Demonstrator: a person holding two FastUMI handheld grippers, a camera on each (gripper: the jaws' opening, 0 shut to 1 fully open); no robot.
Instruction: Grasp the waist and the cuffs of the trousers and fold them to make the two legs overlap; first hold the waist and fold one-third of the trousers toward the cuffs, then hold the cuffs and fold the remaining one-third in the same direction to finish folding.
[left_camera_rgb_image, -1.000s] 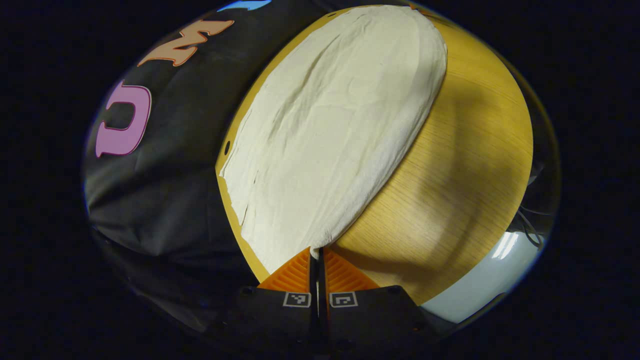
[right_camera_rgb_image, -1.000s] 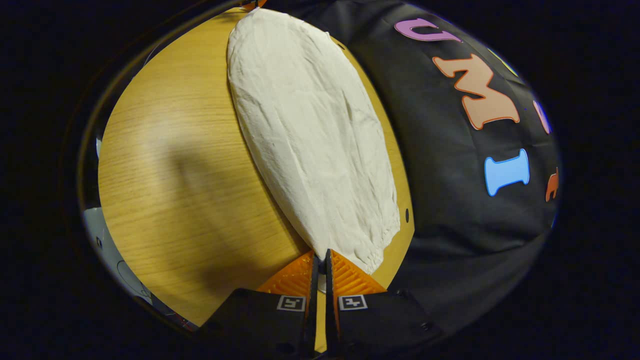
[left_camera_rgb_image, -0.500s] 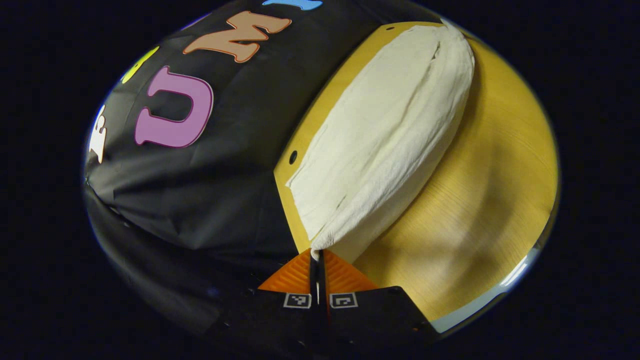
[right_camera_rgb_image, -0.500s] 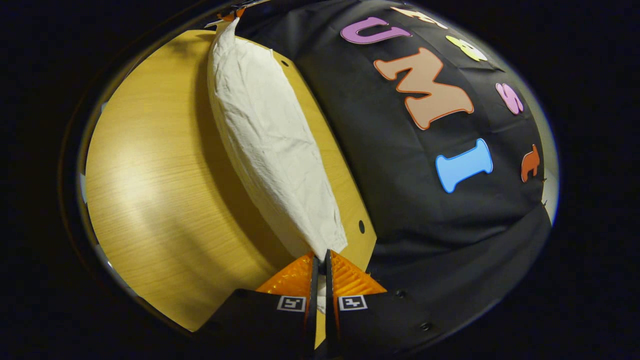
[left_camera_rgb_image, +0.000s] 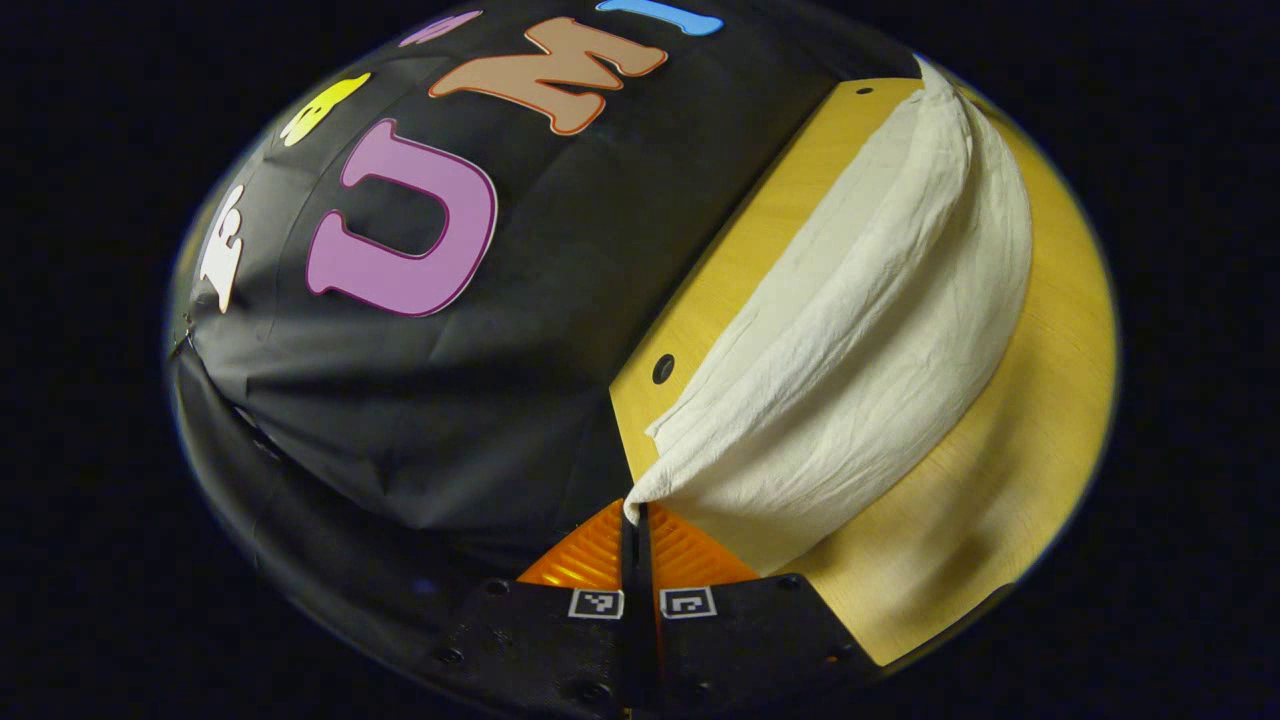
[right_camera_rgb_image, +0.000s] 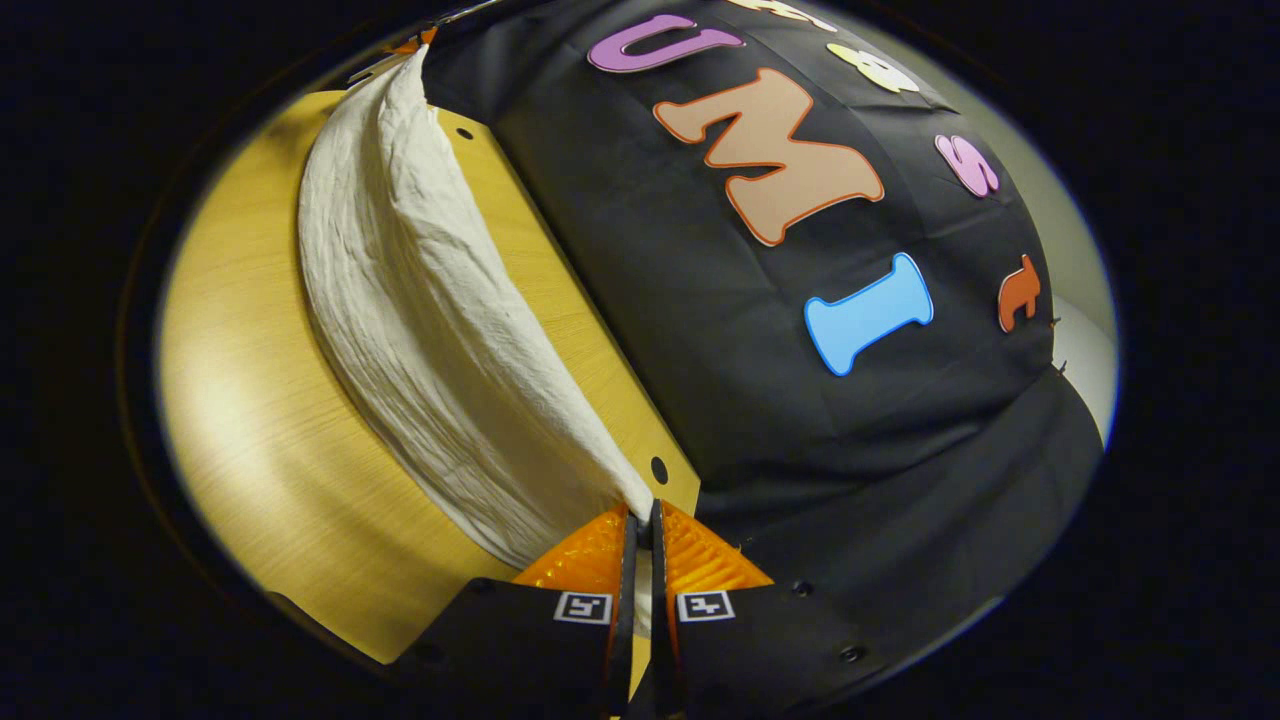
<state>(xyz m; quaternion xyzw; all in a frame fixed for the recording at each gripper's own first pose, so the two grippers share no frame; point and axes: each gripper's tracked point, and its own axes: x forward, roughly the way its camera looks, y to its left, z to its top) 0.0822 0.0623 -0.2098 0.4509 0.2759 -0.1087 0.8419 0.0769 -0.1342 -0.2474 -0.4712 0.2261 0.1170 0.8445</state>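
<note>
Cream trousers (left_camera_rgb_image: 870, 340) hang stretched above the wooden table (left_camera_rgb_image: 1010, 480), sagging in a curve between the two grippers. My left gripper (left_camera_rgb_image: 634, 512) is shut on one end of the cloth, which comes out right at its fingertips. In the right gripper view the same trousers (right_camera_rgb_image: 410, 330) run from the far top left down to my right gripper (right_camera_rgb_image: 640, 512), which is shut on the other end. I cannot tell which end is the waist and which the cuffs. The far end of the cloth in each view disappears at the picture's edge.
The table (right_camera_rgb_image: 250, 450) has a far edge with small round holes (left_camera_rgb_image: 663, 368) (right_camera_rgb_image: 658, 469), running right against the black cloth wall (left_camera_rgb_image: 480, 380). Bare wood lies under and on the near side of the lifted cloth.
Both grippers rose and tilted toward the wall, lifting the trousers off the table. The cloth went from lying flat to hanging in a sagging band between them.
</note>
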